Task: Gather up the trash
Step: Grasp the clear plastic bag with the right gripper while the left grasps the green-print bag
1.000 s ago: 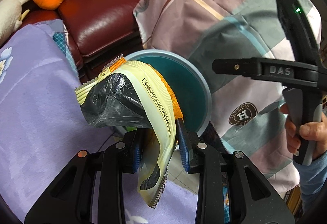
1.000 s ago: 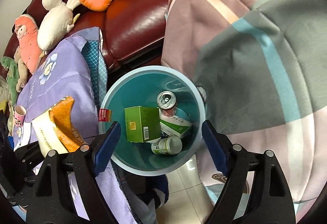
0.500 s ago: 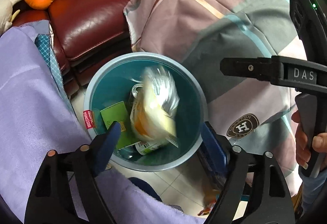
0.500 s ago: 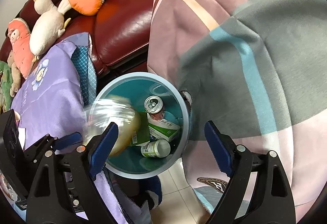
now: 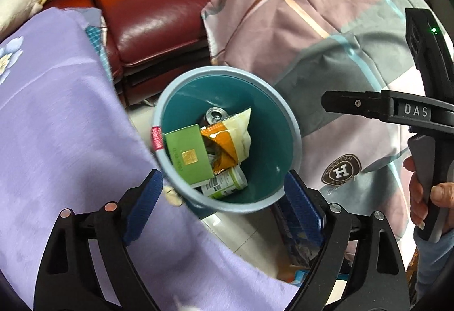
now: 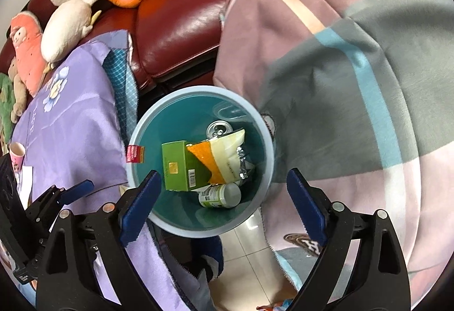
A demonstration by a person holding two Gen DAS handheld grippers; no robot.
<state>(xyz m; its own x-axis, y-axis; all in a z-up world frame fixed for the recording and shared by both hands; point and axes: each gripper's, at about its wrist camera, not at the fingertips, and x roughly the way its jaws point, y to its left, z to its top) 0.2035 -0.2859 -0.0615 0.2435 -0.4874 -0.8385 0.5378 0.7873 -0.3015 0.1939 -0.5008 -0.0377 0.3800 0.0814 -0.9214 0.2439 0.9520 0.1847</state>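
Two wide, empty grippers (image 5: 222,199) (image 6: 224,201) above crumpled yellow-orange snack wrapper (image 5: 231,140) in teal bin (image 5: 272,138).

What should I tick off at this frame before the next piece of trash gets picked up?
1. Left gripper empty, fingers apart: ok.
2. Right gripper empty, fingers apart: ok.
3. Snack bag inside the bin, lying on the green box and the can: ok.
4. Nothing hanging over the bin's rim: ok; only a red label is stuck there.
5. Room left in the bin: ok, the pile sits well below the rim.
6. Next trash located: cannot tell; a paper cup stands on the purple cloth, but whether it is trash is not clear.
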